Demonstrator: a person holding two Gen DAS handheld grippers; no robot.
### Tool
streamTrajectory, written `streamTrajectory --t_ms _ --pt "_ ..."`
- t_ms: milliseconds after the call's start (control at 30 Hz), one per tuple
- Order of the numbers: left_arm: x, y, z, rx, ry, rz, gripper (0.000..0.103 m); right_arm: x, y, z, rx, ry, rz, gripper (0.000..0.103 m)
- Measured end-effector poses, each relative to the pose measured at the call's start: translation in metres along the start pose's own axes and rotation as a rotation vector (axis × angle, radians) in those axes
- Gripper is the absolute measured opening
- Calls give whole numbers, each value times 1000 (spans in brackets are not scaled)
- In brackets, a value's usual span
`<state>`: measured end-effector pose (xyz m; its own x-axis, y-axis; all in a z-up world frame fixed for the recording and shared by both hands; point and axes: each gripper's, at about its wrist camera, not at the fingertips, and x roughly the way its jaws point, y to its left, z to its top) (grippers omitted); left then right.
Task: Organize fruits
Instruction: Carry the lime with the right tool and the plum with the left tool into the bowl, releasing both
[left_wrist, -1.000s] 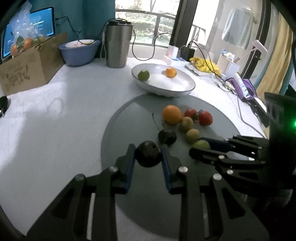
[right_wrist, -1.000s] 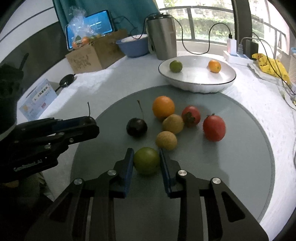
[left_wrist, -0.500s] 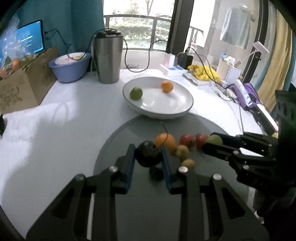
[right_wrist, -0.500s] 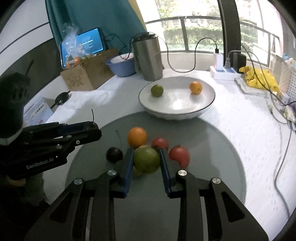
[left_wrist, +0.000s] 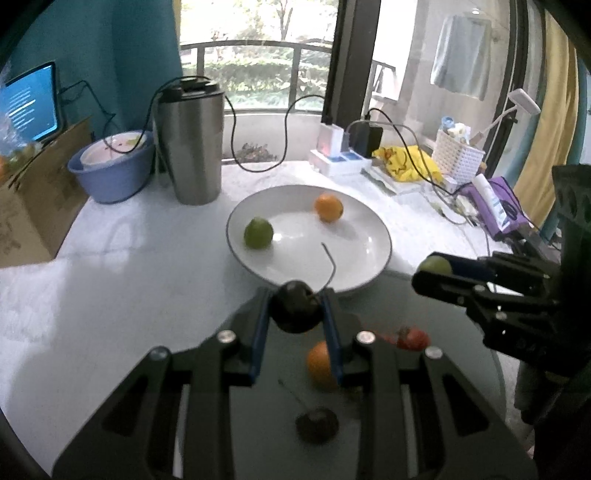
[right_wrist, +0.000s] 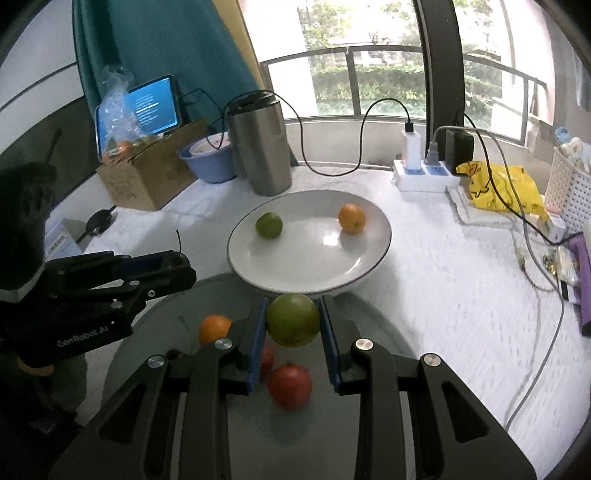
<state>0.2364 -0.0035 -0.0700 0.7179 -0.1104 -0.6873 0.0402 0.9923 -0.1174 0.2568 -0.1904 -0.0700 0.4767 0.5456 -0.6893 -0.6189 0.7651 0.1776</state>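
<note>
My left gripper (left_wrist: 295, 310) is shut on a dark cherry (left_wrist: 295, 312) with a long stem, held above the near rim of the white plate (left_wrist: 362, 266). My right gripper (right_wrist: 292, 319) is shut on a green fruit (right_wrist: 293, 319), also held just short of the plate (right_wrist: 243, 258). The plate holds a lime (left_wrist: 258, 232) and a small orange (left_wrist: 328, 207). On the grey round mat (right_wrist: 369, 424) below lie an orange (right_wrist: 214, 328), a red fruit (right_wrist: 290, 386) and another dark cherry (left_wrist: 317, 424). The right gripper shows at the right of the left wrist view (left_wrist: 434, 275).
A steel tumbler (left_wrist: 192, 147) with a cable, a blue bowl (left_wrist: 110, 173) and a cardboard box (right_wrist: 147, 177) stand behind the plate. A power strip (right_wrist: 424, 173), a yellow bag (right_wrist: 498, 188) and a white basket (right_wrist: 569, 184) are at the right.
Both grippers have risen from the mat with their fruits and moved forward toward the plate. The plate looks larger and closer; the loose fruits now lie beneath the fingers.
</note>
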Motion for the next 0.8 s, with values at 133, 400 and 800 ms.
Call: streamTrajectory --t_ms 133,400,800 --pt "15 3 11 9 -7 -17 29 12 -6 10 4 1 -6 30" --pt "45 13 22 12 14 -45 29 40 -12 25 6 22 -14 30" --pt "70 29 27 -33 66 -72 30 71 -17 31 11 79 -65 33"
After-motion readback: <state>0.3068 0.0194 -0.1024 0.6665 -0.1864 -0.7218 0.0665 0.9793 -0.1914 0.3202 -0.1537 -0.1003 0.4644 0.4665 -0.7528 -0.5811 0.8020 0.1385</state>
